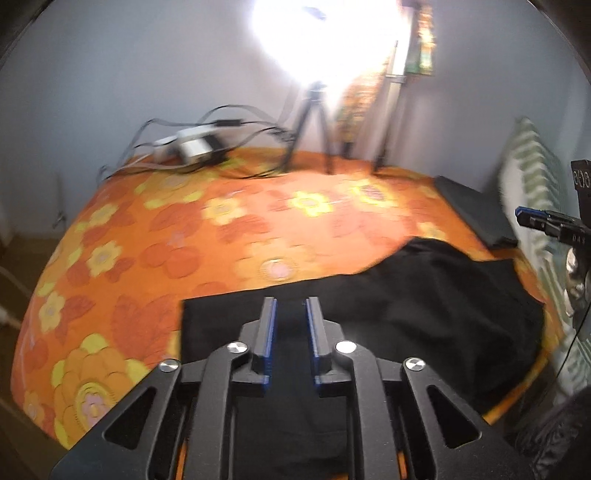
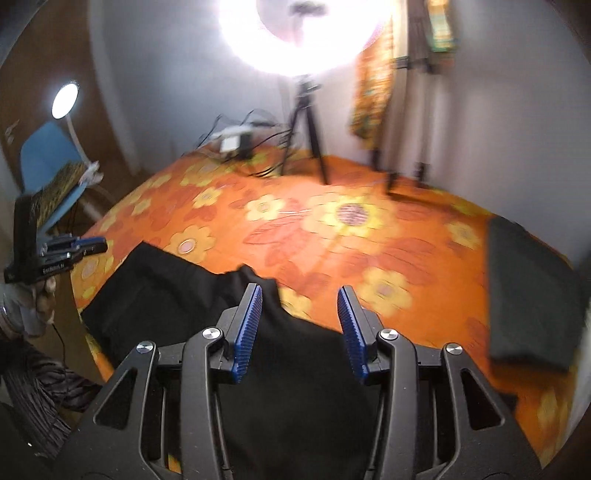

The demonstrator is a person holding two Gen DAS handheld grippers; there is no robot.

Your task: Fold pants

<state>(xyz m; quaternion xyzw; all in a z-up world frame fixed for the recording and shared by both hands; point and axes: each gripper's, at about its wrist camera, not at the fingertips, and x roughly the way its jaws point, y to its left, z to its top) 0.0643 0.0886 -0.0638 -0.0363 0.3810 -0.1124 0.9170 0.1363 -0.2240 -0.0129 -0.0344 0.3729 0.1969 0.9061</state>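
Bedroom, white walls, ring light [image 2: 301,33] on a tripod at the far side; bed [image 1: 229,236] with orange floral cover is the work surface. Black pants [image 1: 424,295] lie at the near edge of the bed, one straight folded edge on the left in the left wrist view, a rumpled peak toward the middle in the right wrist view. A second dark folded garment [image 2: 528,291] sits well apart at the right. Power strip with cables [image 1: 195,146] near the tripod feet.

Left gripper [image 1: 290,306]: narrow gap, nothing between the pads, hanging over the pants' left part. Right gripper [image 2: 301,295]: jaws moderately apart, no cloth pinched, black fabric visible below and between them but not pressed. Both look clear of the cloth, blur suggests motion.

Step, as I read it: between folds, a fold laid and let go, pants not yet compact. Next move likely needs both grippers to reach fresh edges or corners, probably the rumpled far edge, pinch one layer stack cleanly, and carry it over. Risk: grabbing only the top layer, dragging the fold askew.
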